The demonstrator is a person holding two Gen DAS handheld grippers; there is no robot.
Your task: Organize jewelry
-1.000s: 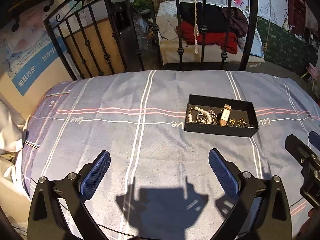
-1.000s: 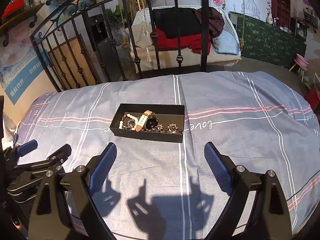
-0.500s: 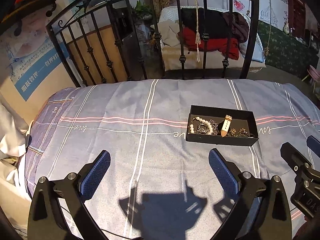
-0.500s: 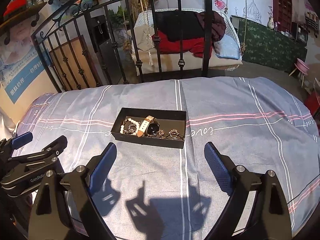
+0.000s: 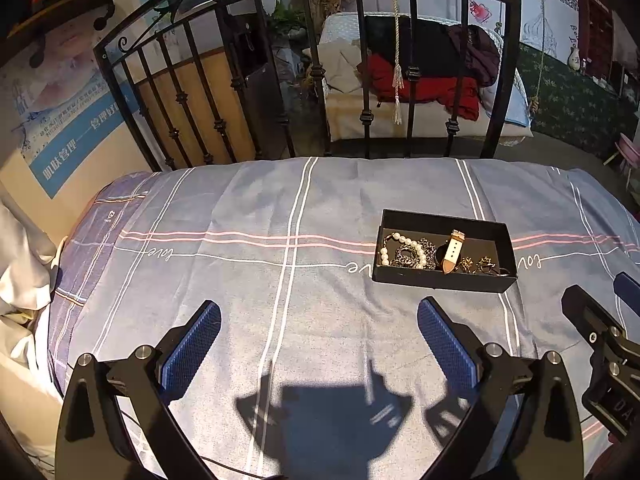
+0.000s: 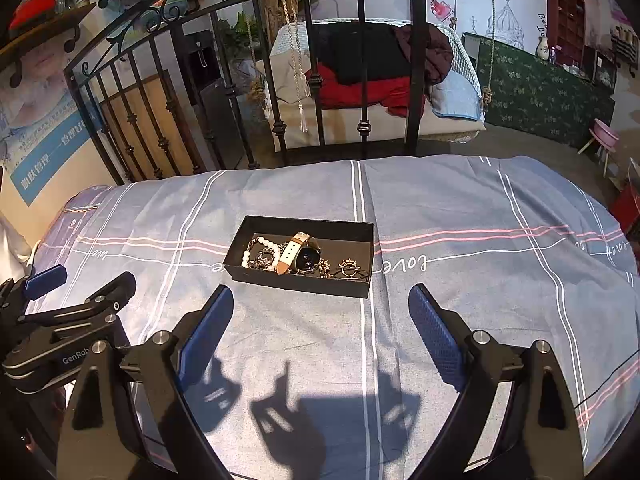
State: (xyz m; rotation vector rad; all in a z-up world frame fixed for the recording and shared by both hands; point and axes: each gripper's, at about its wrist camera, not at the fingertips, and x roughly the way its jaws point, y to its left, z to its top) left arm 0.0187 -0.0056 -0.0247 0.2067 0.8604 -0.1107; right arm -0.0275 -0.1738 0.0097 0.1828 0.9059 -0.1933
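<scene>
A shallow black rectangular cardboard tray (image 6: 370, 256) sits on a bed covered with a grey-blue sheet with white and pink stripes (image 6: 480, 280). All the jewelry in view lies inside the tray, crowded along its near side: a white pearl bracelet (image 6: 260, 249) at the left, a round-faced wristwatch with a cream and tan leather strap (image 6: 301, 254) in the middle, dark beaded chains (image 6: 264, 259) tangled under and beside them, and small gold-coloured rings (image 6: 349, 268) at the right. No jewelry shows on the sheet itself.

The right gripper (image 6: 320, 320) hovers low over the sheet just short of the tray, its blue-padded fingers spread wide and holding nothing. The left gripper (image 5: 318, 334) hovers to the tray's left, likewise spread wide and empty.

This scene would fit pieces already gathered into the tray, or a heap waiting to be sorted out of it; the pictures do not settle which. Any handling of the pile would likely need care: the chains overlap the pearls and the watch strap, so lifting one piece may drag others along, and the small rings look hard to pinch with broad pads.

A black wrought-iron bed frame (image 6: 360, 80) rises behind the bed, well clear of the tray. The tray's low walls and the soft, yielding sheet are the nearest obstacles.
</scene>
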